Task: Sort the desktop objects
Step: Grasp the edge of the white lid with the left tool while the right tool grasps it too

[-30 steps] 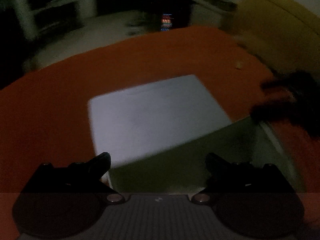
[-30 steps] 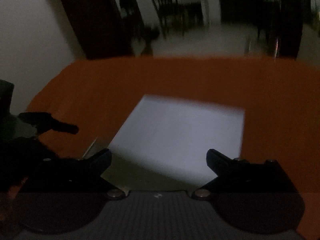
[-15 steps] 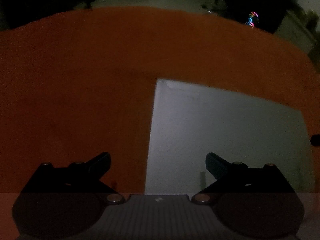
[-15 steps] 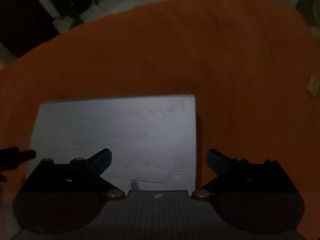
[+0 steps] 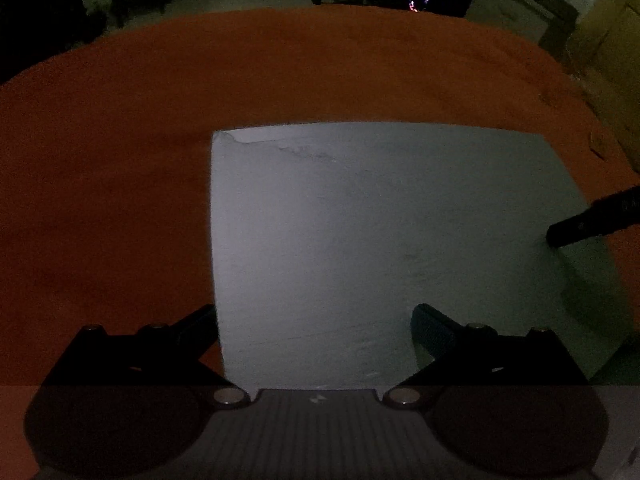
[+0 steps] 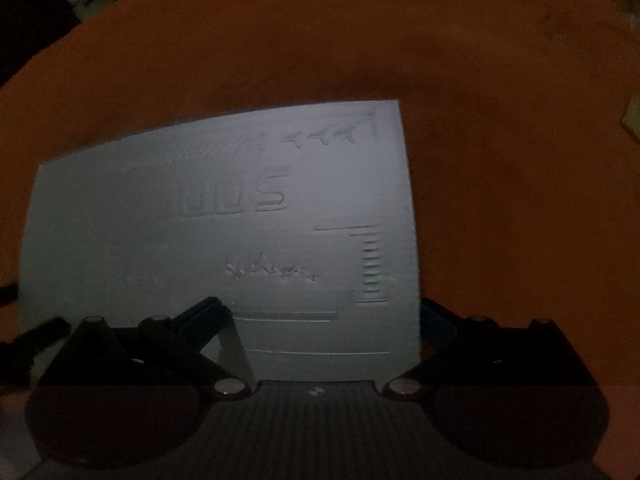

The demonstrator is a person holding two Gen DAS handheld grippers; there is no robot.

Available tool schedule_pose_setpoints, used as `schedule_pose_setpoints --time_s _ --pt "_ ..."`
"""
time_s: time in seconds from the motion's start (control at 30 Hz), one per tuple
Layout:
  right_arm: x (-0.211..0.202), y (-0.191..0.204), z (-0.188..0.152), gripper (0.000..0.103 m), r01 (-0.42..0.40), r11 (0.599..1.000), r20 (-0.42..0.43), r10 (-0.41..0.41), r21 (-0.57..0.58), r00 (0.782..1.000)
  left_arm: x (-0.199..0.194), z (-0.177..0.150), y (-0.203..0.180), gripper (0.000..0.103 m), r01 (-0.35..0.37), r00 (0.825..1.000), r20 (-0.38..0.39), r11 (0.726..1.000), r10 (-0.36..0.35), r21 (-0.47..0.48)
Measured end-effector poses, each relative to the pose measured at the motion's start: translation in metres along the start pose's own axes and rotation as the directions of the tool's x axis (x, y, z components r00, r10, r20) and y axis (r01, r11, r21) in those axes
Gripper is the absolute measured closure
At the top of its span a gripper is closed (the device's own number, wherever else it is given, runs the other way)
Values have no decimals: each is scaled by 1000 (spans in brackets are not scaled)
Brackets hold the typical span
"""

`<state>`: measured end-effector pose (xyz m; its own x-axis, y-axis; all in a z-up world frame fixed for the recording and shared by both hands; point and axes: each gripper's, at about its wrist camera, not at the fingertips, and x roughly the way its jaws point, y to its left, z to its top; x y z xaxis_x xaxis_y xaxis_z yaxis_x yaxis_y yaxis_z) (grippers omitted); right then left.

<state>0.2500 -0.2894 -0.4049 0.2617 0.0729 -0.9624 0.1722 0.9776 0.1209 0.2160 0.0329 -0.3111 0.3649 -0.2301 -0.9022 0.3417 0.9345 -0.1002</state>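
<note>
A flat pale grey-white box lid lies on the orange table cloth. In the right wrist view the lid shows embossed marks and lines. My left gripper is open and empty, low over the lid's near left part, straddling its left edge. My right gripper is open and empty, low over the lid's near right part, straddling its right edge. A dark fingertip of the right gripper reaches in over the lid's right side in the left wrist view.
The scene is dim. The round orange table ends at a far edge; beyond are a dark floor, furniture and a small coloured light. A small pale scrap lies on the cloth at the right.
Both grippers have come lower and closer to the lid, which now fills more of each view. The left view has swung so the lid sits more centred. Both stay open.
</note>
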Motion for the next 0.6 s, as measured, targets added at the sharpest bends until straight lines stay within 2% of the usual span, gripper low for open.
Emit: schedule_pose_setpoints --time_s 0.17,0.27,0.33,0.4,0.6 --pt "-20 9 -14 0 -57 998 84 59 -35 995 -24 5 7 1 -55 997 39 994 59 -96" --pt "-38 14 -25 0 -53 997 133 60 -63 989 -50 8 1 1 -84 993 79 993 91 -88" --pt "-57 17 -29 0 -58 995 189 72 -82 979 -73 13 -6 1 -112 985 122 991 120 -69" --pt "-76 20 -32 0 -64 994 229 83 -87 970 -92 18 -13 1 -134 983 117 989 141 -66" --pt "-139 32 -38 0 -47 991 333 86 -124 939 -141 31 -25 1 -121 983 126 985 136 -122"
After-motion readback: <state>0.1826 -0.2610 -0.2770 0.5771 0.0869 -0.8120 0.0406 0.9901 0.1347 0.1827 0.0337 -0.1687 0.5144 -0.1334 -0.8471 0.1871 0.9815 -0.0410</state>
